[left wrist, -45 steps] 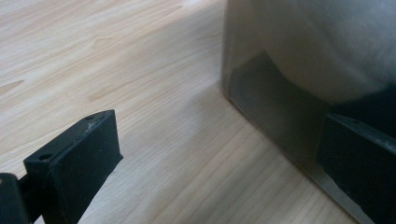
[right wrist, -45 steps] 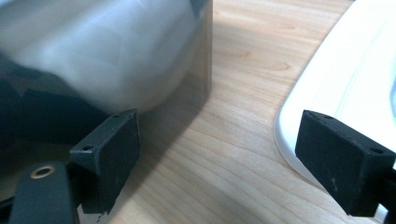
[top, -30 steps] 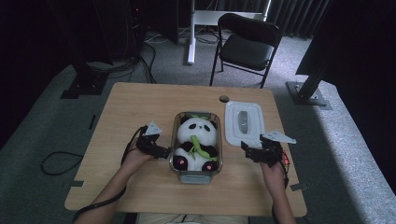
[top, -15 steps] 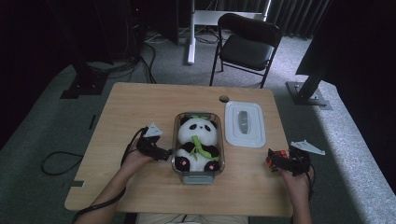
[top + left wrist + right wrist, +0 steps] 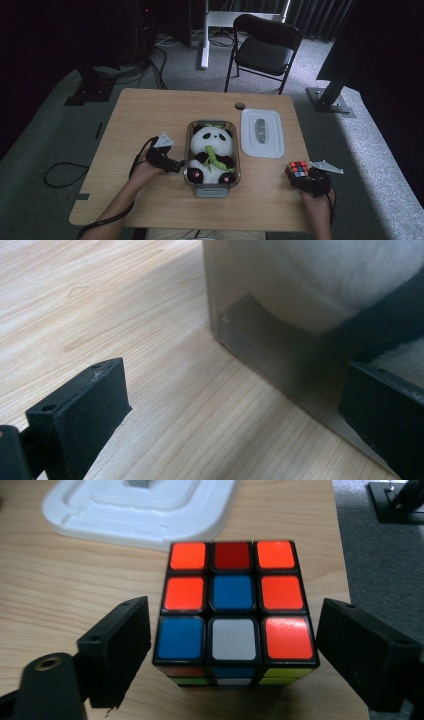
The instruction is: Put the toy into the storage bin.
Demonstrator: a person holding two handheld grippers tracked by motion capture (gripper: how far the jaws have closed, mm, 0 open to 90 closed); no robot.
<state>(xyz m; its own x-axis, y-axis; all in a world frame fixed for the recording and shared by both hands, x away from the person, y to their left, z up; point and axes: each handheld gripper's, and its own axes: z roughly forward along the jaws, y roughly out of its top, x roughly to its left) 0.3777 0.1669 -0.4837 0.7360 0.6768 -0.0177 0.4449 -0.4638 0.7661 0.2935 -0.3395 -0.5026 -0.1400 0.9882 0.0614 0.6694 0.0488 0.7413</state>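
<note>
The right tongs [image 5: 301, 176] sit low over the near right corner of the bench [image 5: 150, 115], with the puzzle cube [image 5: 297, 169] standing on the wood between their two black jaws. In the right gripper view the cube [image 5: 235, 607] shows a top face of orange, red, blue and white squares; the jaws flank it on either side with a thin gap at each, so they are spread and not pressing on it. They have just been closing a little around the cube. Just beyond the cube lies the white lid [image 5: 262, 132], flat on the bench with a grey tab at its middle; in the right gripper view the lid [image 5: 140, 510] fills the upper left.

The left tongs [image 5: 176, 165] rest at the left wall of the clear container [image 5: 212, 189], which holds a plush panda [image 5: 212, 150] with a green leaf at its chest. In the left gripper view the jaws stand wide apart, one over bare wood, the other by the container's wall [image 5: 270, 360], pinching nothing. The container sits mid-bench, well apart from the cube
</note>
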